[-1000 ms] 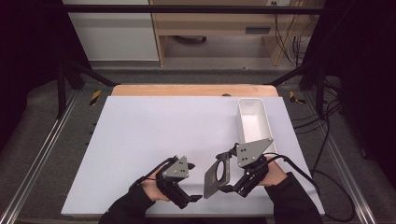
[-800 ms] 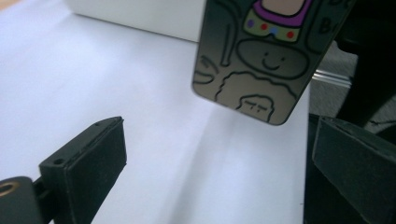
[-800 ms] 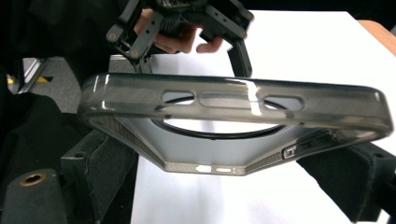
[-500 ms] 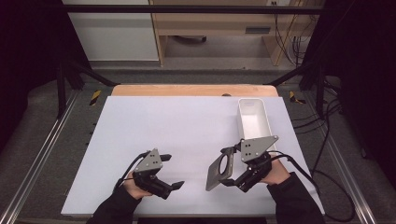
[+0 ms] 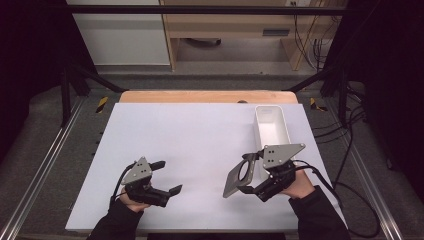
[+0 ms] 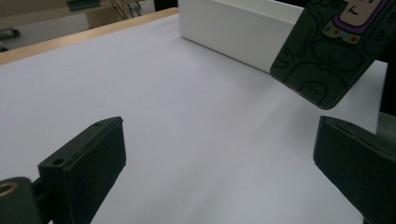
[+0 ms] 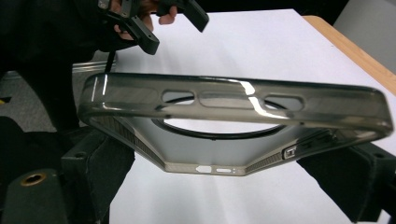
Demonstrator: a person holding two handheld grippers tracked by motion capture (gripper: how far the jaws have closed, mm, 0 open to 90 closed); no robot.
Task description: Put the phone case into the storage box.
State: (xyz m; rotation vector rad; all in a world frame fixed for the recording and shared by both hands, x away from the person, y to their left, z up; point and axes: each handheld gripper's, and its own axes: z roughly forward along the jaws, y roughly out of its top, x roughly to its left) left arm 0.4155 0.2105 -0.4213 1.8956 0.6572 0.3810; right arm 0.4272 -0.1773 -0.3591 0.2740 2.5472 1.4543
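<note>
Nearest me, my left gripper (image 5: 167,177) sits low at the front of the white worktop (image 5: 190,135), jaws spread wide and holding nothing, just bare sheet between them in the left gripper view. Over on the other side, my right gripper (image 5: 252,182) has its jaws closed on the phone case (image 5: 239,175), a smoky translucent shell with a ring in its back; in the right gripper view the case (image 7: 233,121) lies across both jaws, gripped near its bottom edge, the rest sticking out clear above the worktop. From the left gripper view its printed back (image 6: 336,46) hangs tilted in the air, not touching the sheet. Beyond it, the white bin (image 5: 272,127) stands at the far right, open side up, near the case but apart from it. My read: the case is headed for that bin. To do it well I'd keep the grip firm, carry the case over the near rim, line its long side with the bin's length, lower it inside before parting the jaws, and keep the left hand back
</note>
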